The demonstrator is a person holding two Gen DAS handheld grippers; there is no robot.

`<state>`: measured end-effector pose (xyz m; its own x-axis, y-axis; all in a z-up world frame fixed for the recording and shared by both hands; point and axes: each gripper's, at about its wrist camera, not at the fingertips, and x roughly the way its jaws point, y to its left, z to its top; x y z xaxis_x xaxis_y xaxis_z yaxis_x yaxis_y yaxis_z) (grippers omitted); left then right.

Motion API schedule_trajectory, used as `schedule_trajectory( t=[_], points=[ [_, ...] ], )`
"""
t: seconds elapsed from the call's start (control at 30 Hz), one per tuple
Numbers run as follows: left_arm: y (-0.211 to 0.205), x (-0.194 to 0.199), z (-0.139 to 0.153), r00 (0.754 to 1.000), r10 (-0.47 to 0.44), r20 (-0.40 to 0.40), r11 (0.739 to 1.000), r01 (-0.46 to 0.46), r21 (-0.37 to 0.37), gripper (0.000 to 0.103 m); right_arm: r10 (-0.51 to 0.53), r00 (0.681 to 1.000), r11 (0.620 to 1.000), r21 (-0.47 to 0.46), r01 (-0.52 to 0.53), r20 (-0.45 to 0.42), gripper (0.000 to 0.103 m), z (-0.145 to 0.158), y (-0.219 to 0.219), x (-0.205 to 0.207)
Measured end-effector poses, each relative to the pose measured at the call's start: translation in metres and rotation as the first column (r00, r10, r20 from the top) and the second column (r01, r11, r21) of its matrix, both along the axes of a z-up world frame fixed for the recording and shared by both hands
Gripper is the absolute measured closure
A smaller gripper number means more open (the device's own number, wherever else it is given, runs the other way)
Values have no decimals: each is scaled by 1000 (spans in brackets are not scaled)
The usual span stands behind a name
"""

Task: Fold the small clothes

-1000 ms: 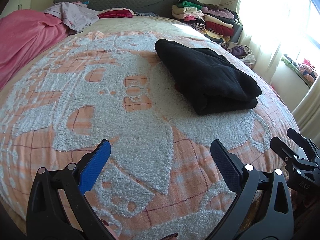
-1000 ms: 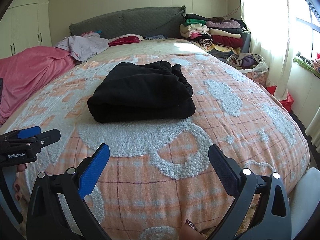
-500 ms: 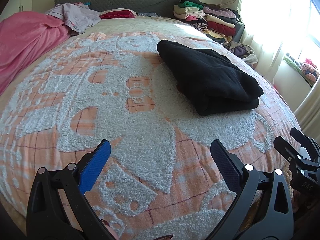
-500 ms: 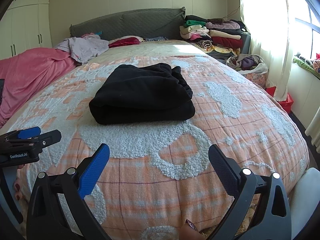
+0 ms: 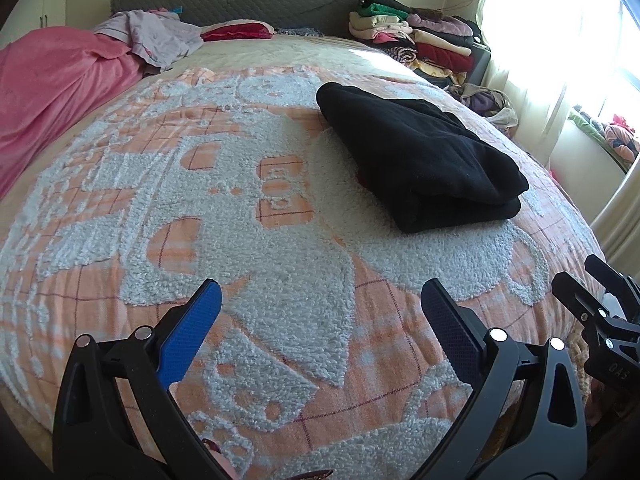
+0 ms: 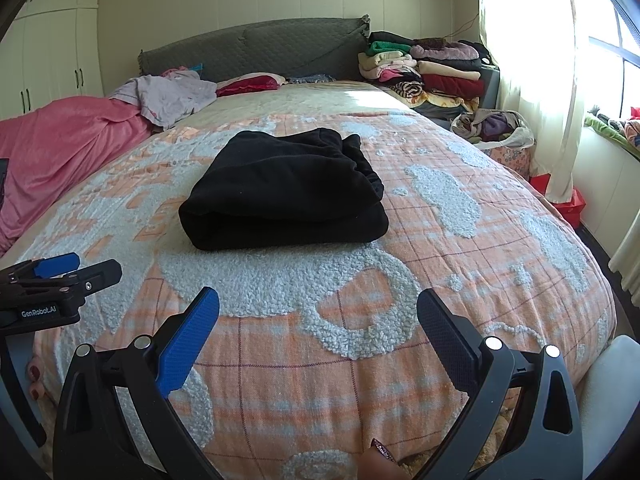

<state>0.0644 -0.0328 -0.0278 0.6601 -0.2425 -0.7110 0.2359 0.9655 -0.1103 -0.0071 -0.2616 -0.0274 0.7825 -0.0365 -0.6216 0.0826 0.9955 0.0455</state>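
Observation:
A black garment [image 5: 416, 160] lies folded into a thick rectangle on the orange and white bedspread [image 5: 240, 220]; it also shows in the right wrist view [image 6: 284, 192], mid-bed. My left gripper [image 5: 320, 300] is open and empty, near the bed's foot, well short of the garment. My right gripper [image 6: 318, 308] is open and empty, also at the foot, apart from the garment. Each gripper shows at the edge of the other's view: the right one [image 5: 600, 312] and the left one [image 6: 60, 276].
A pink blanket [image 6: 60, 148] and a lilac garment [image 6: 168, 94] lie at the bed's left and head. A stack of folded clothes [image 6: 428, 72] sits by the grey headboard [image 6: 256, 48]. A basket of clothes [image 6: 496, 128] stands by the window.
Both grippers have drawn back slightly from the folded garment and tilted up a little, so more of the room shows. The garment has not moved.

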Motion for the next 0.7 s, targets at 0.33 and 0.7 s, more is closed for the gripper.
schedule_trajectory(
  t=[0.33,0.7],
  points=[
    [2,0,2,1000,10,-2,1000,-10,-2,9,-1,1000,1000,-3,1,0,4,1,0,-1],
    [1,-4,5,1000,20,12,999,-21,40,9,-21,1000,1000,-5,21,1,4,4,-4,-2]
  ],
)
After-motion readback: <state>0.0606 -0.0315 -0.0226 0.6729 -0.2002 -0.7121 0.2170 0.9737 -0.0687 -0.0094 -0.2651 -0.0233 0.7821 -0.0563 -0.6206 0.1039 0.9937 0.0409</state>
